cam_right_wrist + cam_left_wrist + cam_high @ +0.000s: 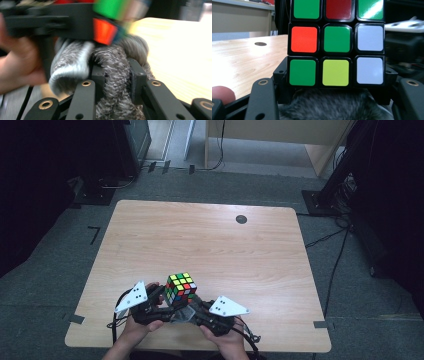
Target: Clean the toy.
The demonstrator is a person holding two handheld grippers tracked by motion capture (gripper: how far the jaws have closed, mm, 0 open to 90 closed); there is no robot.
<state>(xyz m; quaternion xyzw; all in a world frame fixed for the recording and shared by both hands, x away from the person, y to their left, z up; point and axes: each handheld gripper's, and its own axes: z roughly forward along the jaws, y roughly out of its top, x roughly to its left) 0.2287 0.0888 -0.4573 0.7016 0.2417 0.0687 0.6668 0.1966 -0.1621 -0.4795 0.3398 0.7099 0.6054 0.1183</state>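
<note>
Right gripper (116, 75) pinches a grey fuzzy cloth (112, 65) tight, bunched under the cube, likely to wipe its underside. Left gripper (335, 75) clamps the puzzle cube (335, 40) by its bottom layer, holding it steady, raised just above the tabletop (210, 240) near the front edge. Beyond, the tabletop is bare apart from a dark round grommet (241, 219).

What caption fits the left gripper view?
Left tool grips a scrambled, colourful plastic puzzle cube above a fluffy grey cloth.
</note>
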